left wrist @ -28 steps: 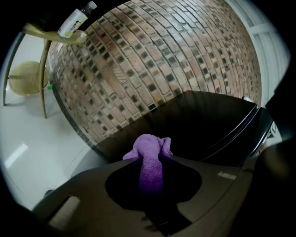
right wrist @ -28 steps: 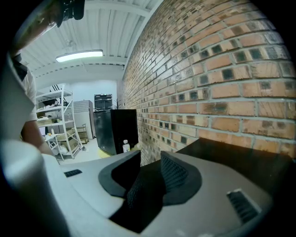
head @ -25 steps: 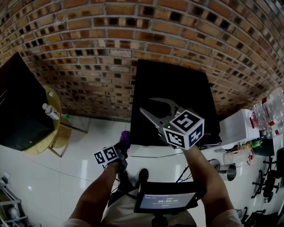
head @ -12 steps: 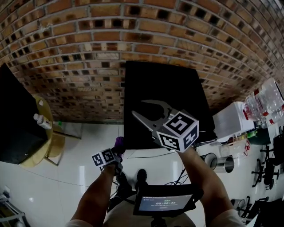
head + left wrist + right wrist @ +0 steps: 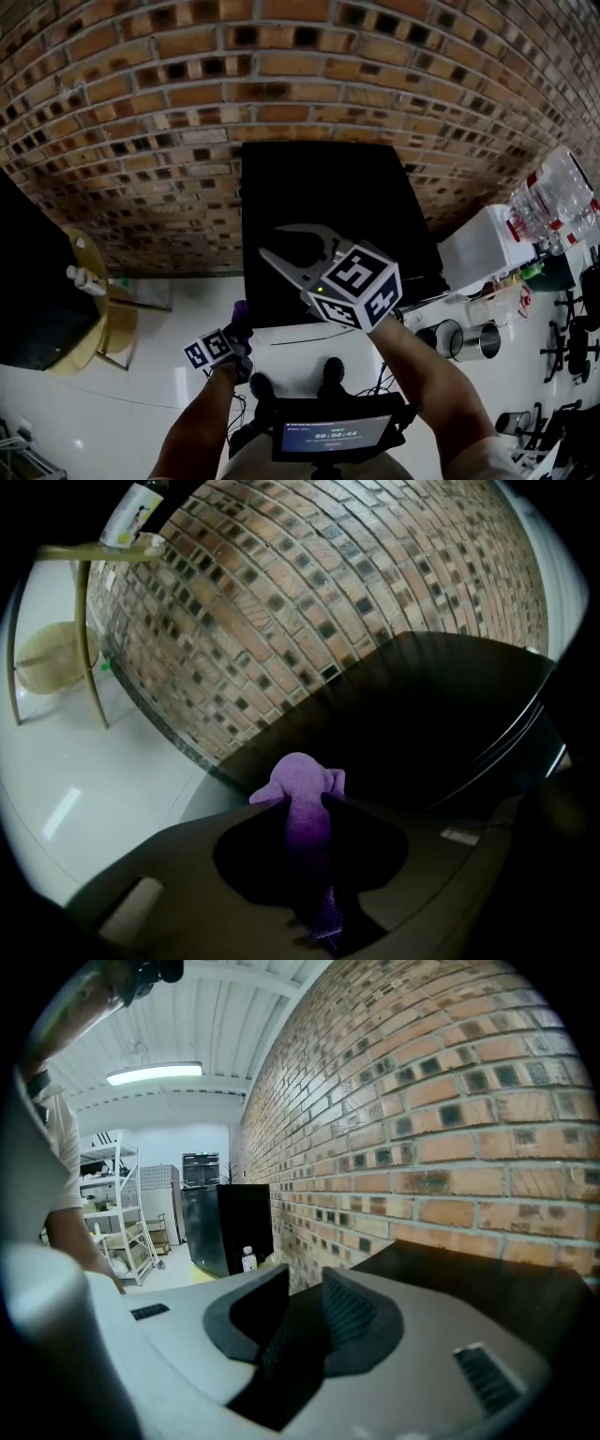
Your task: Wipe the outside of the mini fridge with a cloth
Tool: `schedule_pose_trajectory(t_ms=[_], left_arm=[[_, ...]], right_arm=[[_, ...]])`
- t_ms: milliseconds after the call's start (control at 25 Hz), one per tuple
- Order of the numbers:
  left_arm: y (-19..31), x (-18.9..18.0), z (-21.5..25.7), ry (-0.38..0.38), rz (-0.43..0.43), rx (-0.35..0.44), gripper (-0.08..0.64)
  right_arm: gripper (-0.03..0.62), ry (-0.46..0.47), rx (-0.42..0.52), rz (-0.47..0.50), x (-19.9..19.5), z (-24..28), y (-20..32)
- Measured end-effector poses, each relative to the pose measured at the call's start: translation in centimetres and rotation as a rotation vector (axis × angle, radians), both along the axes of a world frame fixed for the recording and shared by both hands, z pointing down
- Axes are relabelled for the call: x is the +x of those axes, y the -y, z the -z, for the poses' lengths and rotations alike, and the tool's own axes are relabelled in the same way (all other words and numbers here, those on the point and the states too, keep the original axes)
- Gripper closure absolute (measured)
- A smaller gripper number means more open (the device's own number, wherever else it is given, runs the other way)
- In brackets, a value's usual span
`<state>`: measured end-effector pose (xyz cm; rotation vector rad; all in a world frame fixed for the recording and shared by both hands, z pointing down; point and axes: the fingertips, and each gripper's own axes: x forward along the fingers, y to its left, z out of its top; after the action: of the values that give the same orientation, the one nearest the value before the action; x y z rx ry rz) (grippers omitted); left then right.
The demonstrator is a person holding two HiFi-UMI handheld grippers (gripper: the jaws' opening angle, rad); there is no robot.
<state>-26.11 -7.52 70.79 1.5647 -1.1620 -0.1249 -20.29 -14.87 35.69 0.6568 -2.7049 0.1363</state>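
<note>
The black mini fridge (image 5: 328, 202) stands against the brick wall, and its dark top and side fill the right of the left gripper view (image 5: 441, 714). My left gripper (image 5: 236, 321) hangs low at the fridge's front left corner, shut on a purple cloth (image 5: 240, 309). The bunched cloth (image 5: 300, 794) pokes out past the fingertips of the left gripper (image 5: 305, 803). My right gripper (image 5: 298, 246) hovers over the front of the fridge top. The right gripper (image 5: 305, 1302) stands open with nothing between its jaws, which have just closed a little; the fridge top (image 5: 469, 1279) lies below it on the right.
A brick wall (image 5: 281, 75) runs behind the fridge. A tall black cabinet (image 5: 23, 291) and a round wooden table (image 5: 103, 314) with a bottle (image 5: 82, 278) stand at the left. Water bottles (image 5: 553, 202), a white box (image 5: 483, 248) and metal cans (image 5: 473, 339) crowd the right.
My left gripper has sunk lower with the purple cloth still in it. The head view has shifted, so the fridge sits further left. The right gripper stays over the fridge top.
</note>
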Motion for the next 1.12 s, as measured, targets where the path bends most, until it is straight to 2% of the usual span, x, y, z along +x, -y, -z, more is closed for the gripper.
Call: schedule_pose_trajectory(t_ms=[40, 200, 360, 560, 680, 920, 1120], left_arm=[[0.1, -0.4, 0.9, 0.005, 0.021, 0.019, 0.489], [0.1, -2.0, 5.5, 0.044, 0.162, 0.114, 0.488], [-1.6, -3.1, 11.4, 0.106, 0.36, 0.198, 0.488], [-4.8, -2.0, 19.8, 0.171, 0.604, 0.314, 0.488], [-6.7, -0.8, 24.2, 0.189, 0.729, 0.373, 0.486], [-10.3, 2.3, 31.1, 0.223, 0.866, 0.465, 0.488], [-10.5, 4.6, 32.6, 0.214, 0.865, 0.522, 0.485]], right_arm=[[0.526, -0.005, 0.015, 0.011, 0.3, 0.3, -0.2], [0.526, -0.037, 0.062, 0.093, 2.5, 1.5, -1.3], [0.526, -0.015, 0.035, 0.209, 5.1, 2.5, -2.3], [0.526, 0.007, 0.05, 0.363, 8.3, 4.8, -3.1], [0.526, 0.015, 0.058, 0.418, 9.9, 5.6, -3.0], [0.526, 0.012, 0.033, 0.477, 10.0, 5.9, -2.7], [0.526, -0.031, 0.028, 0.497, 8.2, 4.7, -2.1]])
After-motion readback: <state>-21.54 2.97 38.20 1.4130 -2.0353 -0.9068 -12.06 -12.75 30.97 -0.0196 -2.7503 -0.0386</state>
